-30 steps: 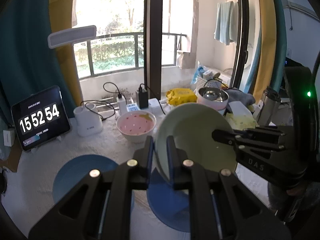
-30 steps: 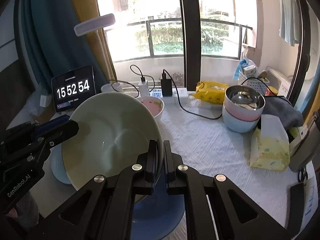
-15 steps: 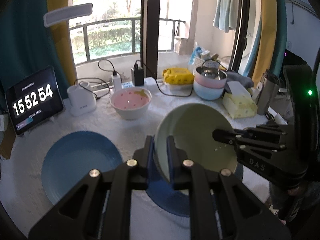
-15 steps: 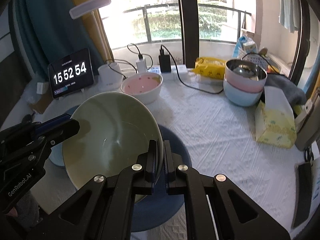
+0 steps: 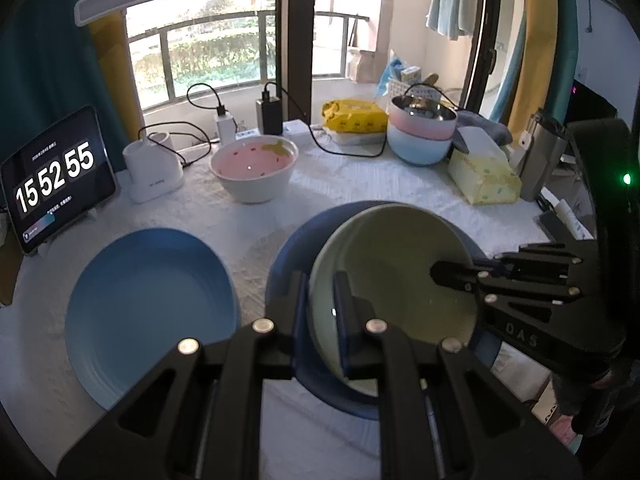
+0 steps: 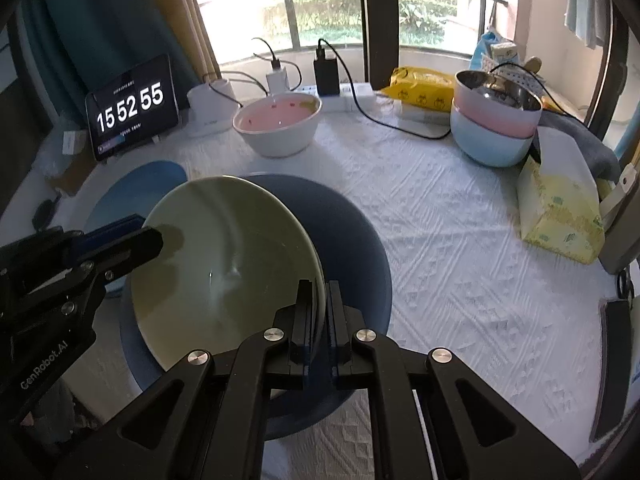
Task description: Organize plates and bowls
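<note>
A: Where's the green bowl (image 5: 394,276)?

B: I've got both pinched on its rim, left hand-held gripper (image 5: 321,294), right hand-held gripper (image 6: 319,306), over the dark blue plate (image 6: 348,232), desk's near edge.

The green bowl (image 6: 224,264) is hiding much of the dark blue plate (image 6: 352,248) from us; we are missing the tablet's (image 5: 52,184) small print.

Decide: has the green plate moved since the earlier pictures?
Yes. Held by both grippers, the green plate has come down toward the dark blue plate; the clock tablet now sits well above it.
</note>
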A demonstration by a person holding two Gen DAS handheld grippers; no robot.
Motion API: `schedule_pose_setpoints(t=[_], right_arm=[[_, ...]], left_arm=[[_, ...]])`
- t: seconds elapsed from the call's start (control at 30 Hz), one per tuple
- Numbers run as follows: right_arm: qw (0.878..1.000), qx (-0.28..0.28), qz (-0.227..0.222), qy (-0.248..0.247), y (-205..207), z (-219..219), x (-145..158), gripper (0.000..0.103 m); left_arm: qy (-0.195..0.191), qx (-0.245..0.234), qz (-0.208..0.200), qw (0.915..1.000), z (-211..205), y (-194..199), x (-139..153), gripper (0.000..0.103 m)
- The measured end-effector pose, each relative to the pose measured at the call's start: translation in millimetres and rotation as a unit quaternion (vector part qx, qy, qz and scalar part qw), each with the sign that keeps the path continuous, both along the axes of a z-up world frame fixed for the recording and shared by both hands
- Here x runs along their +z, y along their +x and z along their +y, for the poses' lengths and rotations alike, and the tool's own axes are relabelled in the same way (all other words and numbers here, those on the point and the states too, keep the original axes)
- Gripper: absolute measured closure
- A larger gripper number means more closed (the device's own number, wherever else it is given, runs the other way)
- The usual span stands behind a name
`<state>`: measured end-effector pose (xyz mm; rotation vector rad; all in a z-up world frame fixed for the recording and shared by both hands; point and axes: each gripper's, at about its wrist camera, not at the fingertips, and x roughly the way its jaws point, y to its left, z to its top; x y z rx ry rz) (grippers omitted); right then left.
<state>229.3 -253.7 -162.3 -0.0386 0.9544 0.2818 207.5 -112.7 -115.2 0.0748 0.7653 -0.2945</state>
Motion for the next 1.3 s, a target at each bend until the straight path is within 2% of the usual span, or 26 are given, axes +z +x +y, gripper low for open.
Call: schedule_pose_setpoints(t=[0.33,0.43,0.6,0.9,1.2,1.3], right_arm=[[1.0,0.004,0.008,-0.019,2.3,2.2,-6.3,0.092],[1.0,0.01,0.005,-0.022,4.2,4.6,-6.4,0.09],[1.0,0.014,-0.003,-0.009,6.2,1.5,-2.8,0.087],[1.0,0.01,-0.021,0.018,9.4,-9.0,6.8,0.085],[0.999,0.016,-0.035,0.013,16.2,-5.2,-1.3,0.085],[0.999,0.018,-0.039,0.016,16.9,-5.3,-2.7,0.086]], left_arm=[[0.014,-0.003,0.016,0.9998,-4.2,6.6,-13.7,0.09],[0.014,-0.001,0.025,0.9996,-2.2,9.5,-15.2,0.087],[0.012,-0.005,0.03,0.9995,-1.1,14.1,-16.4,0.085],[0.004,-0.002,-0.003,1.0,-0.5,14.3,0.7,0.084],[0.018,0.039,-0.012,0.999,7.2,28.3,-4.6,0.084],[0.024,0.038,-0.006,0.999,6.7,32.3,-9.8,0.084]])
